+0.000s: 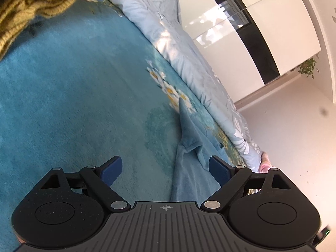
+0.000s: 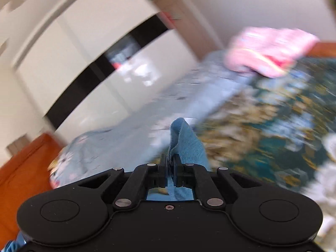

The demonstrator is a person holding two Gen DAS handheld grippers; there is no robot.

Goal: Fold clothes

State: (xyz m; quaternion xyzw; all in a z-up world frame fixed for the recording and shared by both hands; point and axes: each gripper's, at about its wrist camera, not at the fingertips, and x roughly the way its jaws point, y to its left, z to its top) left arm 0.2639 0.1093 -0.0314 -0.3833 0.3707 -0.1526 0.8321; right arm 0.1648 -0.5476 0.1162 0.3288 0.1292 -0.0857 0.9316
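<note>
The left gripper (image 1: 166, 169) hangs over the teal blanket (image 1: 63, 105) with its jaws spread wide and nothing between the blue pads (image 1: 111, 171). A strip of blue cloth (image 1: 189, 157) lies on the blanket just ahead of it, running from under the gripper body up to a pointed tip near a printed cluster of white and yellow daisies (image 1: 170, 88); the right-hand pad sits beside the strip's edge, but does not press on it.

The right gripper (image 2: 170, 169) is closed tight on the blue cloth (image 2: 182, 138), a fold of which stands up out of the jaws and curls over at the top. This view is badly smeared (the background is streaks), so only broad shapes can be told.

At the top left of the left wrist view lies a mustard knit (image 1: 27, 6), bunched in folds on the blanket. Along the blanket's far edge runs a pale grey-blue quilt (image 1: 159, 21) printed with white flowers, and beyond it stand glossy white cabinets (image 1: 273, 27) split by a black band. In the right wrist view something pink (image 2: 271, 48) rests at the quilt's far end.

No brand, label or writing can be read on anything; the left gripper body carries only a small crosshair mark (image 1: 166, 207).
</note>
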